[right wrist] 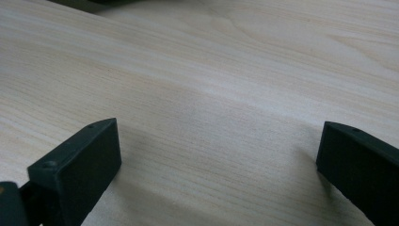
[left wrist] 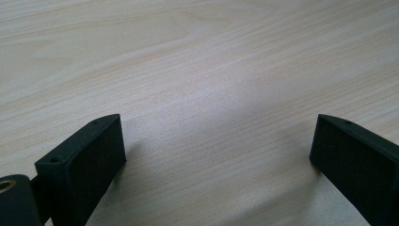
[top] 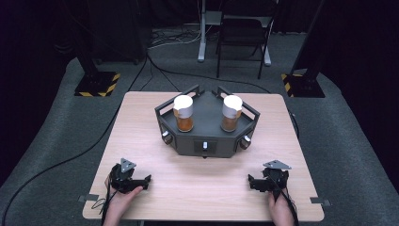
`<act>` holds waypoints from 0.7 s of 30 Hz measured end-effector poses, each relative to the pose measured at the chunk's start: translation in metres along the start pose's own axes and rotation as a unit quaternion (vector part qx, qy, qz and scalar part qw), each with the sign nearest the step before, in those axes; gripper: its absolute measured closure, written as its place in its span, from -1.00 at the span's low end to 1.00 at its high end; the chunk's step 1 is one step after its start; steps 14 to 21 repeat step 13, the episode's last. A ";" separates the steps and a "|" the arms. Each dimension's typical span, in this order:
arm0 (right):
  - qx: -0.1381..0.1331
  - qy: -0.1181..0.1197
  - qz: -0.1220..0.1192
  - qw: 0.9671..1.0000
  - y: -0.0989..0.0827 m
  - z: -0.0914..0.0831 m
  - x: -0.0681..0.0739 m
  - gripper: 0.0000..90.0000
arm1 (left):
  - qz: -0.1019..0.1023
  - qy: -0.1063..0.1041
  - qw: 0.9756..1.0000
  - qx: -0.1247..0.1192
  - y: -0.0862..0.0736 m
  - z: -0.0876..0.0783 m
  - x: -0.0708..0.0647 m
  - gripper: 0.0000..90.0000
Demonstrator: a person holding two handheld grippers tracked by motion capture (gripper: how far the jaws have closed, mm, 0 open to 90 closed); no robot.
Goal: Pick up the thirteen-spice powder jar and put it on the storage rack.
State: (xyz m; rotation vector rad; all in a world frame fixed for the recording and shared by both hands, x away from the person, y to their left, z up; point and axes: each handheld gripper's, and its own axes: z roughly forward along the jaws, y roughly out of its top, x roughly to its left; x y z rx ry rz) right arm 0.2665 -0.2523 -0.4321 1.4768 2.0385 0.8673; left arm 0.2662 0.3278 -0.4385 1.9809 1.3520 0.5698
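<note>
The two jars (top: 183,113) (top: 231,113) stand upright on a dark tray (top: 207,136) at the far middle of the tabletop (top: 202,188), one on its left half, one on its right, well apart from each other. The tray is the largest thing here: a flat, many-sided platform with low rails at its back corners and knobs on its front faces. It looks stiff and fairly heavy, unlikely to shift under a light touch.

Each jar is a small clear cylinder holding something amber-brown, topped by a broad white cap. I judge them glass or hard plastic: rigid, smooth, likely slippery on the wall, and breakable if tipped off the tray. With contents inside they should carry moderate weight, low down. Their long axis runs straight up, caps pointing at the ceiling. The best hold seems to be across the clear body just under the cap, jaws level and square to the axis; the cap itself may turn or lift off.

The left hand-held gripper (top: 141,181) rests near the front left edge of the tabletop, a hand (top: 123,200) behind it, jaws spread wide over bare wood in the left gripper view. The right hand-held gripper (top: 254,181) sits near the front right edge, likewise spread wide and empty. Both are well apart from the tray.
</note>
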 end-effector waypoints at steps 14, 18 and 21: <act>0.000 0.000 0.000 1.000 0.000 0.000 0.000 -1.00 | -0.002 0.002 1.000 0.001 0.000 0.000 0.000 -0.95; 0.000 0.000 0.000 1.000 0.000 0.000 0.000 -1.00 | -0.002 0.002 1.000 0.001 0.000 0.000 0.000 -0.95; 0.000 0.000 0.000 1.000 0.000 0.000 0.000 -1.00 | -0.002 0.002 1.000 0.001 0.000 0.000 0.000 -0.95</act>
